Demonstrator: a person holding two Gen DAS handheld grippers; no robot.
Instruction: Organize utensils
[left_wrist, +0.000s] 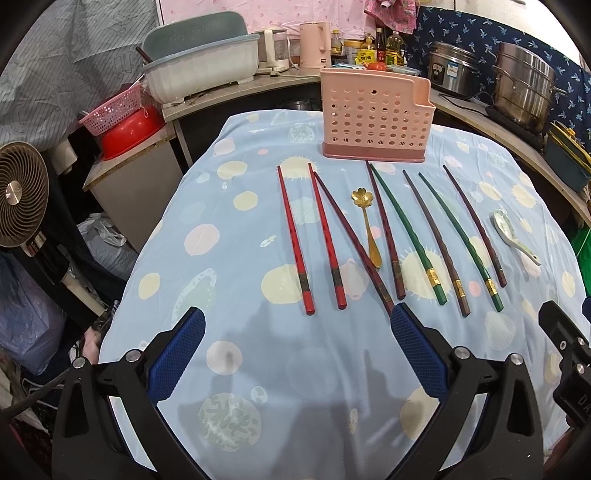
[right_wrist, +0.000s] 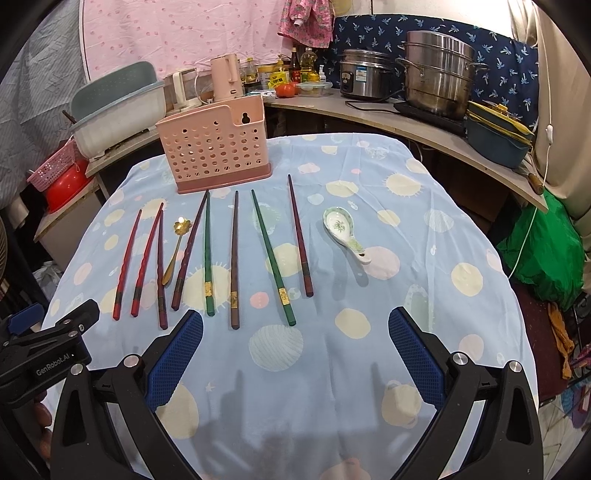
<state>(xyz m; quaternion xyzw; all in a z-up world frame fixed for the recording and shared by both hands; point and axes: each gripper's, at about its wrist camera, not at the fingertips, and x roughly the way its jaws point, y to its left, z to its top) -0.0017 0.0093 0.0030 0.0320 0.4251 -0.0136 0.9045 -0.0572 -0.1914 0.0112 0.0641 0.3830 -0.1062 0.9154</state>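
Note:
A pink perforated utensil holder (left_wrist: 375, 118) (right_wrist: 214, 149) stands at the far side of the table. In front of it lie several chopsticks in a row: red ones (left_wrist: 295, 240) (right_wrist: 127, 264) at the left, green ones (left_wrist: 406, 232) (right_wrist: 272, 256) and dark brown ones (left_wrist: 474, 225) (right_wrist: 300, 236) to the right. A gold flower spoon (left_wrist: 365, 225) (right_wrist: 176, 247) lies among them. A white ceramic spoon (left_wrist: 511, 234) (right_wrist: 345, 232) lies at the right. My left gripper (left_wrist: 297, 325) and right gripper (right_wrist: 295, 325) are both open and empty, above the near table.
The table wears a blue cloth with pale spots (left_wrist: 258, 369) (right_wrist: 424, 258). A counter behind holds steel pots (right_wrist: 436, 74), a dish tub (left_wrist: 201, 70), a kettle and bottles. A fan (left_wrist: 18, 195) stands at the left; a green bag (right_wrist: 543, 254) sits at the right.

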